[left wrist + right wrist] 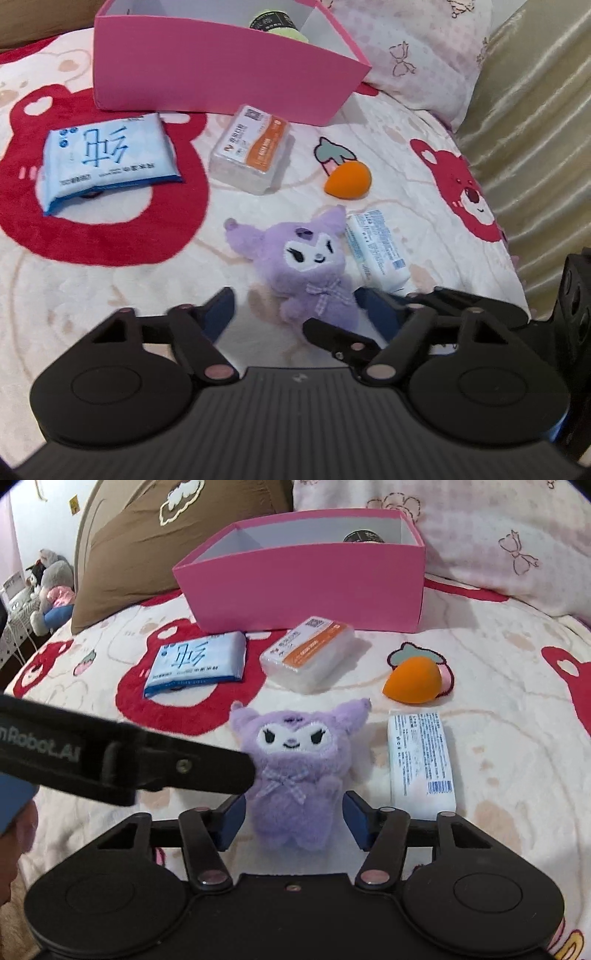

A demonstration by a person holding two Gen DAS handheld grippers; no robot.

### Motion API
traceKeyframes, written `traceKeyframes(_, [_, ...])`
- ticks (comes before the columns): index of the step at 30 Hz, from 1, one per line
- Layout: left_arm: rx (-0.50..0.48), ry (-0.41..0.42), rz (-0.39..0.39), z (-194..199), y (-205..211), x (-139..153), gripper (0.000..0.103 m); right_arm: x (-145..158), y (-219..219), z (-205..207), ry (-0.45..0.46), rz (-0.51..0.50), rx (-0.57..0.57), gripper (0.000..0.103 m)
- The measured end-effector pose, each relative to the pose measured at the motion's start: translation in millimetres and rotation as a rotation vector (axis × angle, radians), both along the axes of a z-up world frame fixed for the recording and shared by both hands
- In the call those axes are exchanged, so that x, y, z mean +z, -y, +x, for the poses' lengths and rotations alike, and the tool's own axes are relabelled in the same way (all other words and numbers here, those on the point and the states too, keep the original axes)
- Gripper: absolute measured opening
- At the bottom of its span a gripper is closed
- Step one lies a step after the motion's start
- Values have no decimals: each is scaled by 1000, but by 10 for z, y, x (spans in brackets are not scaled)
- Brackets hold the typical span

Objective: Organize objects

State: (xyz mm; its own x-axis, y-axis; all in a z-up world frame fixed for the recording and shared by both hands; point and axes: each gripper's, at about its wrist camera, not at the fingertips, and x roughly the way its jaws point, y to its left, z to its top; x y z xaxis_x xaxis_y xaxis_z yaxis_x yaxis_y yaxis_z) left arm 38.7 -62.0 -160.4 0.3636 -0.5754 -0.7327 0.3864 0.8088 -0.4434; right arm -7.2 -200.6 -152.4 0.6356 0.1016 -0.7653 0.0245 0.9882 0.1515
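Observation:
A purple plush doll (295, 760) lies face up on the bed blanket, in front of the pink box (306, 579). My right gripper (295, 821) straddles the doll's lower body. Its blue pads (234, 823) sit right at the fur on both sides without visibly squeezing it. My left gripper (295, 308) comes in from the left and is open. The plush doll (314, 266) lies between its fingers, nearer the right one. One left finger (221, 768) touches the doll's side in the right wrist view.
On the blanket lie a blue tissue pack (197, 662), a clear box with an orange label (306, 653), an orange sponge (412, 681) and a white packet (421, 760). The pink box holds a dark round item. Pillows line the back, and a curtain (535, 147) hangs at the right.

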Motion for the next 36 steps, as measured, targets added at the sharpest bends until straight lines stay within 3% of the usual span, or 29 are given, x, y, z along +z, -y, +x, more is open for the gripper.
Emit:
traceKeyframes(2, [7, -13, -10, 11, 34, -61, 53, -18, 11, -3, -2, 16, -5, 50])
traceKeyframes(6, [20, -13, -15, 29, 74, -142, 38, -69, 31, 10, -11, 31, -17, 48])
traceKeyframes(8, [25, -9, 0, 43, 86, -165, 24, -80, 49, 1, -6, 45, -24, 47])
traceKeyframes(10, [31, -20, 7, 65, 94, -208, 21, -103, 79, -5, -4, 67, -35, 47])
traceKeyframes(16, [51, -45, -46, 86, 54, -285, 19, -172, 78, -7, -21, 77, -12, 52])
traceKeyframes(24, [71, -59, -99, 95, -16, -291, 19, -100, -2, -43, 9, -6, 9, 45])
traceKeyframes(27, [84, -96, -129, 116, -32, -316, 22, -117, 22, -59, 20, 10, 9, 45])
traceKeyframes(32, [76, -84, -111, 89, 30, -322, 24, -142, 35, -69, 27, -12, 18, 45])
traceKeyframes(36, [148, -121, -147, 93, -1, -380, 24, -192, 52, -42, 20, 4, 9, 45])
